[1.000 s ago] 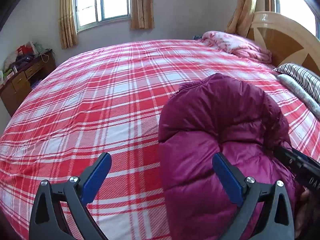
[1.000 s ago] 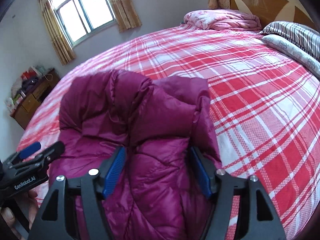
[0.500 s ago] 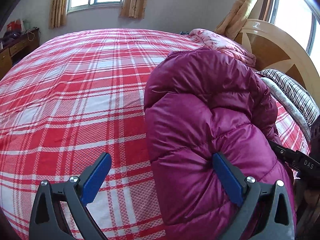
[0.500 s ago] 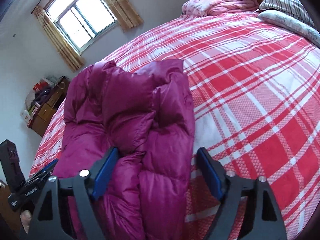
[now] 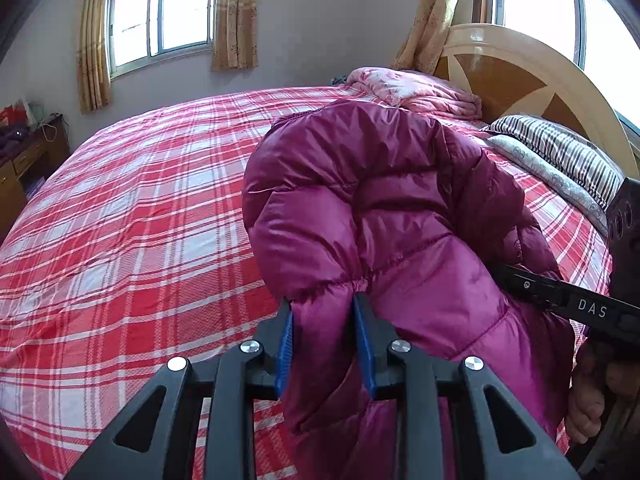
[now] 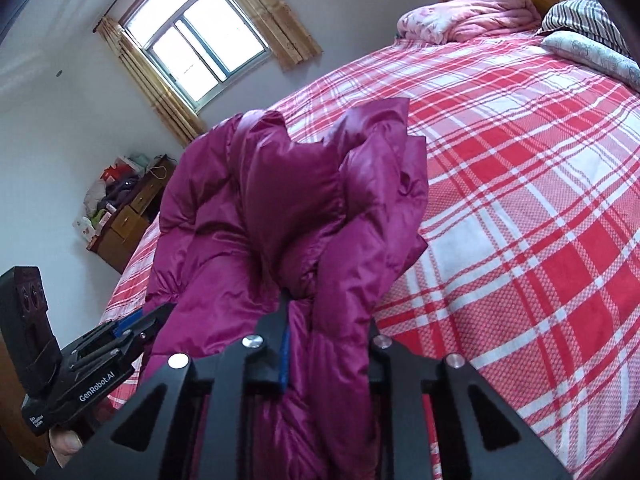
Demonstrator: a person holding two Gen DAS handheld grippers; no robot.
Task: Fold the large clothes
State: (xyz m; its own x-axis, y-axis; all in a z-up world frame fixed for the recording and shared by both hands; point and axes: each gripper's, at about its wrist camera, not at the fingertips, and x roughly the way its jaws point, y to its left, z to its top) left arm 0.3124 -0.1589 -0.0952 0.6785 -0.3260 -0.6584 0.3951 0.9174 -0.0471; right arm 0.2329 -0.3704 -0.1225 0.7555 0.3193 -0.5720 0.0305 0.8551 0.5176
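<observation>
A magenta puffer jacket (image 5: 380,208) lies bunched and folded over on a red plaid bed (image 5: 132,208). My left gripper (image 5: 323,320) is shut on a pinch of the jacket's near edge. My right gripper (image 6: 320,312) is shut on another bunch of the jacket (image 6: 288,200), with fabric draped over its right finger. In the left wrist view the right gripper's body (image 5: 576,304) shows at the right edge against the jacket. In the right wrist view the left gripper's body (image 6: 100,364) shows at lower left.
A pink quilt (image 5: 416,88), striped pillows (image 5: 560,156) and a wooden headboard (image 5: 516,72) stand at the bed's head. A wooden dresser with clutter (image 6: 128,216) stands by the wall under the curtained window (image 6: 200,48). Bare plaid bedding lies right of the jacket (image 6: 520,200).
Both grippers have closed from open onto the jacket's near edge. The jacket now bunches up higher between them.
</observation>
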